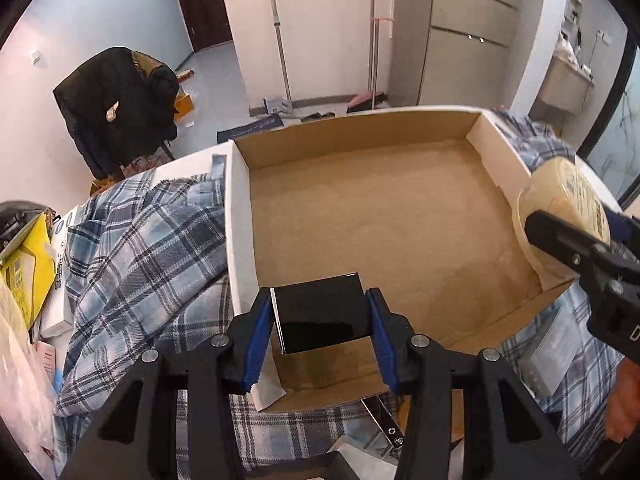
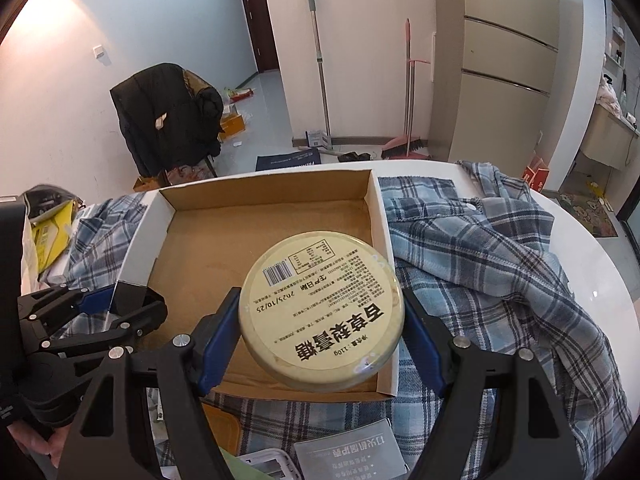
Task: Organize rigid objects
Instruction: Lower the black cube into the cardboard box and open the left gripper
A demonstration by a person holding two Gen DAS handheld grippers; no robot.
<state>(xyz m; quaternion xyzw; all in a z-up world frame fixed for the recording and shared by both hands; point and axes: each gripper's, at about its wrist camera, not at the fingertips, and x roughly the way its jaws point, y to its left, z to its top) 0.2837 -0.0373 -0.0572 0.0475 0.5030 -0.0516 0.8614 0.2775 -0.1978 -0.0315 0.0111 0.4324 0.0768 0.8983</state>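
Observation:
A shallow cardboard box [image 1: 360,132] [image 2: 264,190] with a bare brown floor lies on a plaid-covered white table. My left gripper [image 1: 320,320] is shut on a small glossy black box [image 1: 320,312], held just above the cardboard box's near left corner. My right gripper [image 2: 320,312] is shut on a round cream tin [image 2: 320,312] with printed text and a barcode, held flat above the box's near right corner. In the left wrist view the tin [image 1: 560,216] and the right gripper [image 1: 580,248] show at the right edge. The left gripper [image 2: 96,312] shows at the left of the right wrist view.
A blue plaid shirt [image 2: 500,248] [image 1: 140,248] spreads on both sides of the box. Yellow and white packages [image 1: 28,268] pile at the left. A grey booklet [image 2: 348,456] and other small items lie near the front edge. A chair with a black coat [image 2: 168,112] stands beyond the table.

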